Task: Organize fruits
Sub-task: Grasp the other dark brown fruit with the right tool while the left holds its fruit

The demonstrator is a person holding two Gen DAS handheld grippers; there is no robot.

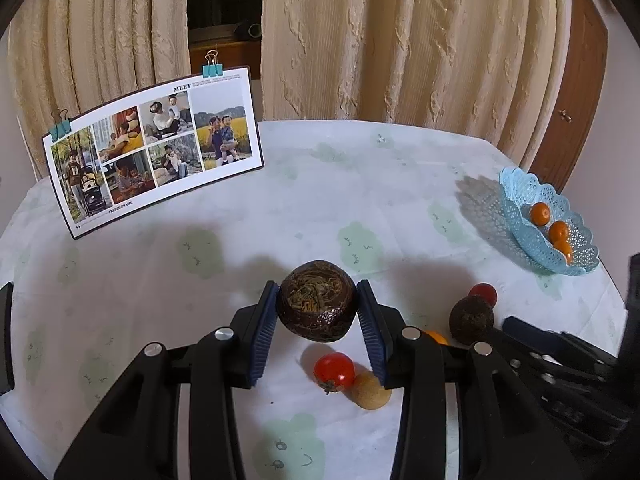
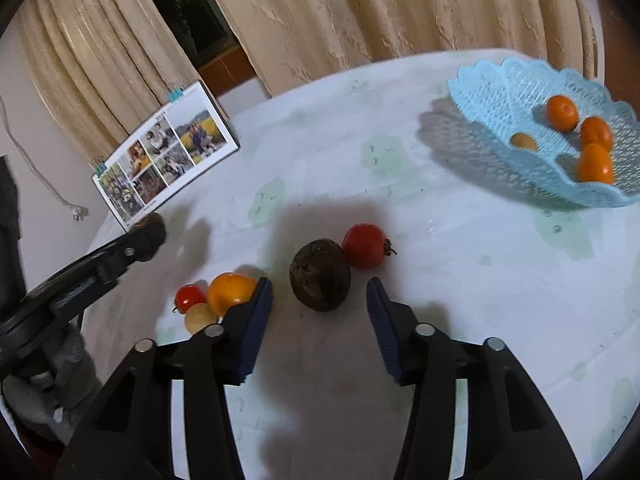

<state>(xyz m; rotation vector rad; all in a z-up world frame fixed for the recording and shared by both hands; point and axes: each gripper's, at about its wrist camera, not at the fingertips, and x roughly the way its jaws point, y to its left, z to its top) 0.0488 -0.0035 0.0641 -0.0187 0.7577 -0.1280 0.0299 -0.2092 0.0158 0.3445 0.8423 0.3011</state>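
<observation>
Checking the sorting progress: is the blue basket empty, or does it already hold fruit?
Not empty. The blue basket holds three orange fruits in one compartment and a small tan fruit in another.

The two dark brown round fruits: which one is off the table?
The dark brown fruit clamped in the left gripper is lifted; the other brown fruit lies on the tablecloth, ungripped.

The basket point(image 2: 520, 80) is pale blue lacework holding orange fruits point(image 2: 562, 113). The surface point(image 1: 360, 184) is white with faint green blotches. Cream curtains point(image 1: 400, 40) hang textured.
</observation>
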